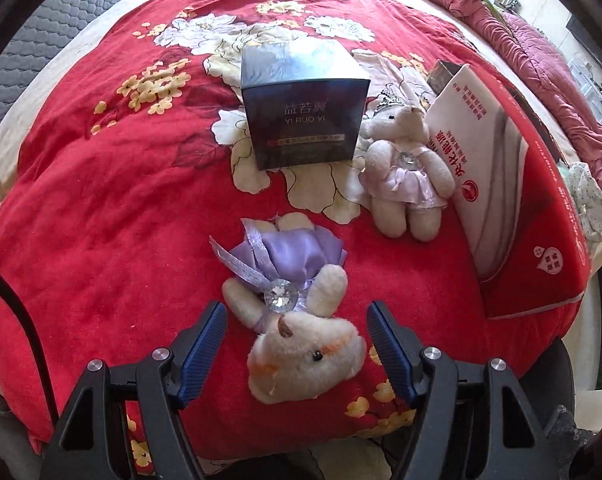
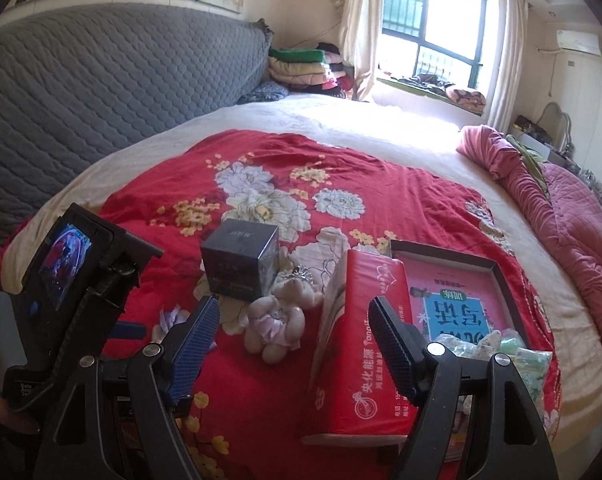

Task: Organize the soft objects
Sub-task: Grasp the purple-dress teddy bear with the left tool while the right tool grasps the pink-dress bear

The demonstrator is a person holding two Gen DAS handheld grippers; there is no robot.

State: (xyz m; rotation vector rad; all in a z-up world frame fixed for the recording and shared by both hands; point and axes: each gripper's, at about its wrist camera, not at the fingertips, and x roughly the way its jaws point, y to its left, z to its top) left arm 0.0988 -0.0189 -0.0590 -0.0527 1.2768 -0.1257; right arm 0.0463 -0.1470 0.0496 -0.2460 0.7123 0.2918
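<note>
A: Where are your left hand-held gripper (image 1: 297,342) jaws sitting?

B: You're holding them spread, one pad either side of the purple-dressed bear (image 1: 297,320) lying on the red floral bedspread (image 1: 101,220), pressing nothing.

A: And further right?

B: The dark box (image 1: 303,120) is standing beside the pink-dressed bear (image 1: 405,172), then the red tissue pack (image 2: 361,344). Your right hand-held gripper (image 2: 295,344) is hovering spread, empty.

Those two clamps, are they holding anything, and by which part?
Nothing is held. The left gripper stands open around the purple-dress bear's head, pads not touching it. The right gripper is open, over the blanket.
</note>
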